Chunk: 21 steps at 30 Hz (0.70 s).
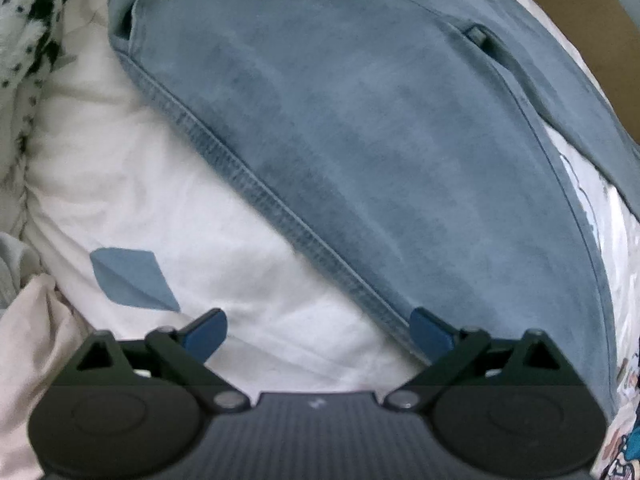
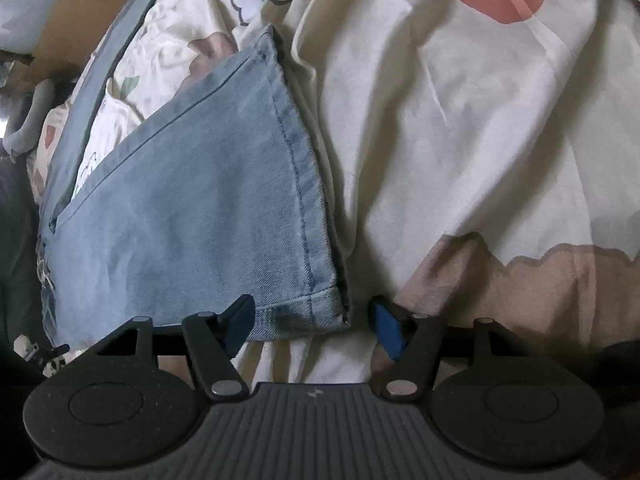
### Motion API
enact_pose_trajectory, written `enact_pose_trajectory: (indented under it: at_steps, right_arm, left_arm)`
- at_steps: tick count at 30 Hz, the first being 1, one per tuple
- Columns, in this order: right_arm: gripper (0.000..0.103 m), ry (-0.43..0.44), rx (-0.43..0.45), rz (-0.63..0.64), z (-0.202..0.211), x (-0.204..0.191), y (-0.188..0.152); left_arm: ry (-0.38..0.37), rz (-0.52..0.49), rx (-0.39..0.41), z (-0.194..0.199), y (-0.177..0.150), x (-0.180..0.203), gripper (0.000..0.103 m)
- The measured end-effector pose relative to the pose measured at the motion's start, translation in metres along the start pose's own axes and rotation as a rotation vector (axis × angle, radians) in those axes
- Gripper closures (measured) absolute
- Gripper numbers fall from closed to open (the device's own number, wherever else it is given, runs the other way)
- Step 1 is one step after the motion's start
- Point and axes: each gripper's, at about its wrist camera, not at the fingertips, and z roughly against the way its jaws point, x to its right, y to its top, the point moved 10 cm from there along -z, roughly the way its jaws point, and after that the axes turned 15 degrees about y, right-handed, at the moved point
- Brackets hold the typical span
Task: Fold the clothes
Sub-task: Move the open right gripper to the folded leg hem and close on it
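A blue denim garment [image 1: 360, 140] lies flat on white bedding in the left wrist view. Its stitched edge runs diagonally down to the right blue fingertip [image 1: 430, 332]. My left gripper [image 1: 320, 332] hovers close above that edge, jaws wide open, with mostly bare sheet between them. In the right wrist view the garment's lighter leg end [image 2: 200, 220] points toward me. My right gripper [image 2: 312, 326] straddles its hem corner [image 2: 320, 312]. One fingertip [image 2: 240, 322] sits over the denim and the other is over the sheet. The pads do not press on the cloth.
The cream bedsheet [image 2: 460, 140] has cartoon prints and wrinkles; a blue diamond print [image 1: 132, 276] shows near the left gripper. A white fabric with black spots [image 1: 28, 40] lies at the far left. Brown cardboard [image 1: 580, 40] borders the bed.
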Motion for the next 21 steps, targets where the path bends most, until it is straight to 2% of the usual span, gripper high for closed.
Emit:
enact_pose_trajectory:
  at_steps: [2, 4, 14, 18, 21]
  right_arm:
    - [0.049, 0.013, -0.003, -0.009, 0.003, -0.002, 0.0]
    - [0.054, 0.038, -0.005, -0.016, 0.006, -0.007, -0.001]
    - [0.054, 0.236, 0.027, -0.094, 0.023, -0.03, 0.004]
    - [0.054, 0.232, 0.04, -0.128, 0.011, -0.023, 0.007]
    - [0.06, 0.209, 0.041, -0.131, 0.001, -0.016, 0.008]
  left_arm:
    - [-0.009, -0.003, -0.003, -0.001, -0.001, 0.001, 0.004]
    - [-0.007, -0.011, -0.003, -0.001, -0.001, 0.0, 0.004]
    - [0.004, -0.02, -0.007, 0.002, 0.0, -0.006, 0.004]
    - [0.001, -0.018, -0.009, 0.003, -0.001, -0.004, 0.004]
    - [-0.013, -0.018, -0.011, 0.006, -0.001, 0.0, 0.004]
